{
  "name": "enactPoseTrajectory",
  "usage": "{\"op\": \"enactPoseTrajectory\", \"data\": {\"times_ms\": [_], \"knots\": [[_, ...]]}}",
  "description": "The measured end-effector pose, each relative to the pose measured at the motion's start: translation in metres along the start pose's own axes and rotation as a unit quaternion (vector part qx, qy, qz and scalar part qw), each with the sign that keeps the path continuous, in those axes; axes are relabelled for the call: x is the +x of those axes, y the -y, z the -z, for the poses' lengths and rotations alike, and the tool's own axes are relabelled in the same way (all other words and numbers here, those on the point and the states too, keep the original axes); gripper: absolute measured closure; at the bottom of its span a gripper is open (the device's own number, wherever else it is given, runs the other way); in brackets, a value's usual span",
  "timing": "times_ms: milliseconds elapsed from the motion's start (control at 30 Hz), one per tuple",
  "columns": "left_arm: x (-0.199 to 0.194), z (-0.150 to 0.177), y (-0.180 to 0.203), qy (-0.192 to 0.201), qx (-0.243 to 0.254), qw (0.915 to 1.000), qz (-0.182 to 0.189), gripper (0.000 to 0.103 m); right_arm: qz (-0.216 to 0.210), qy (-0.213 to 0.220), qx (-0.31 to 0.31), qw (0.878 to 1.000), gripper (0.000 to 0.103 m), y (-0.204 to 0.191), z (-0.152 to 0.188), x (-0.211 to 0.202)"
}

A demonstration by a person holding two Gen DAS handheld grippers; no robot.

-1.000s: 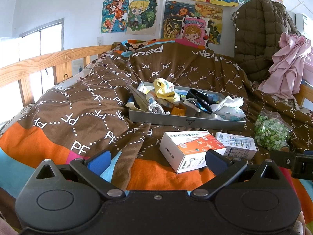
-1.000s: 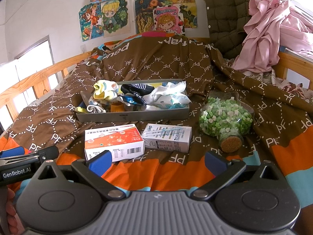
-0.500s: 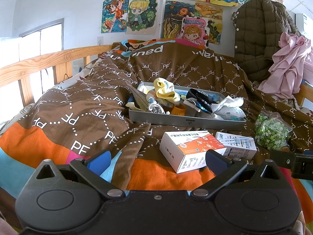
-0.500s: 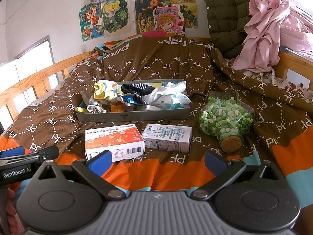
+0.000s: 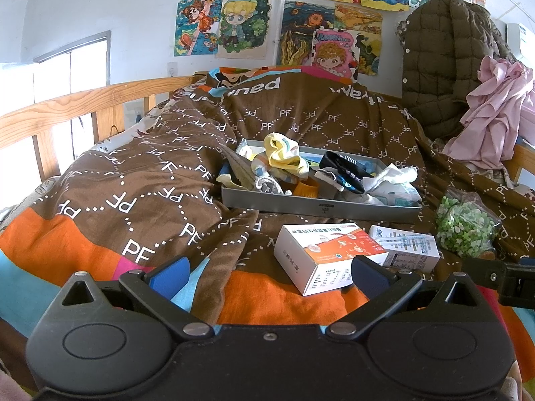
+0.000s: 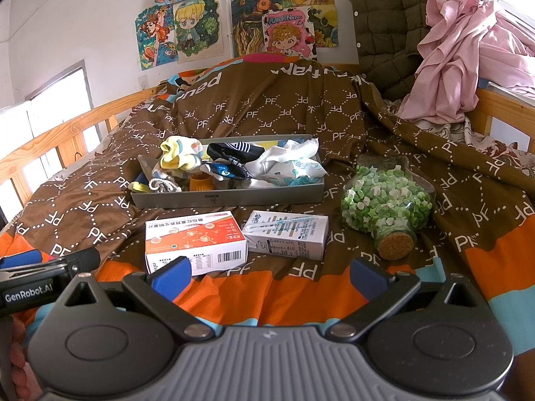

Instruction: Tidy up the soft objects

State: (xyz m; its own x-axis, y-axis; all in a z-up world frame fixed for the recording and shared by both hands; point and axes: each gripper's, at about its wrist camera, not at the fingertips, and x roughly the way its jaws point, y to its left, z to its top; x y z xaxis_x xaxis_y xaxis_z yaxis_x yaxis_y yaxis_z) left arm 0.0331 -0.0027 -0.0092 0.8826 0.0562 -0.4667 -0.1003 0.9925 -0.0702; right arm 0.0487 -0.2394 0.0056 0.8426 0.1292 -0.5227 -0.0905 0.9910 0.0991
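Landmark = the grey tray, sitting mid-bed on the brown PF duvet.

Going L to R: your left gripper hangs low over the orange band of the duvet, nearer you than the tray and to its left; fingers spread wide, nothing btwn them. In the tray's left end there's a yellow/white sock, piled high, w/ a knotted white cord below it at the front wall. Mid-tray: small orange cup, then a dark navy striped sock draped across. Tray's right end holds crumpled white cloth, spilling to the rim.

In front of the tray, on the duvet: an orange/white box at left, a white carton just beside it at right, not clearly touching. Right of the tray lies a corked glass bottle of green stars, on its side, cork toward you.

Your right gripper hovers nearer you than both boxes; fingers wide apart, empty. Beyond the tray, far right: pink garment heaped on the rail.
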Motion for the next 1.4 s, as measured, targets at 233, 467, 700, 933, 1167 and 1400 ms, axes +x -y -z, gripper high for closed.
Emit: {"op": "enactPoseTrajectory", "data": {"times_ms": [233,467,700,933,1167,1400], "knots": [[-0.001,0.002,-0.001,0.001,0.003,1.0,-0.007,0.001,0.0,0.0,0.0,1.0,0.0,0.0,0.0,0.0],[-0.001,-0.001,0.0,-0.008,0.006,0.9999,0.005,0.001,0.0,-0.001,0.0,1.0,0.0,0.0,0.0,0.0],[-0.004,-0.001,0.005,-0.003,0.015,0.9998,0.013,0.001,0.0,-0.001,0.0,1.0,0.0,0.0,0.0,0.0],[-0.003,-0.001,0.006,-0.004,0.015,0.9998,0.013,0.001,0.0,-0.001,0.0,1.0,0.0,0.0,-0.001,0.0],[-0.002,-0.001,0.006,-0.004,0.016,0.9997,0.015,0.001,0.0,-0.001,0.0,1.0,0.0,0.0,-0.001,0.0],[-0.002,-0.001,0.008,-0.005,0.018,0.9997,0.016,0.001,0.0,-0.002,-0.001,1.0,0.0,0.0,-0.001,0.0]]}}
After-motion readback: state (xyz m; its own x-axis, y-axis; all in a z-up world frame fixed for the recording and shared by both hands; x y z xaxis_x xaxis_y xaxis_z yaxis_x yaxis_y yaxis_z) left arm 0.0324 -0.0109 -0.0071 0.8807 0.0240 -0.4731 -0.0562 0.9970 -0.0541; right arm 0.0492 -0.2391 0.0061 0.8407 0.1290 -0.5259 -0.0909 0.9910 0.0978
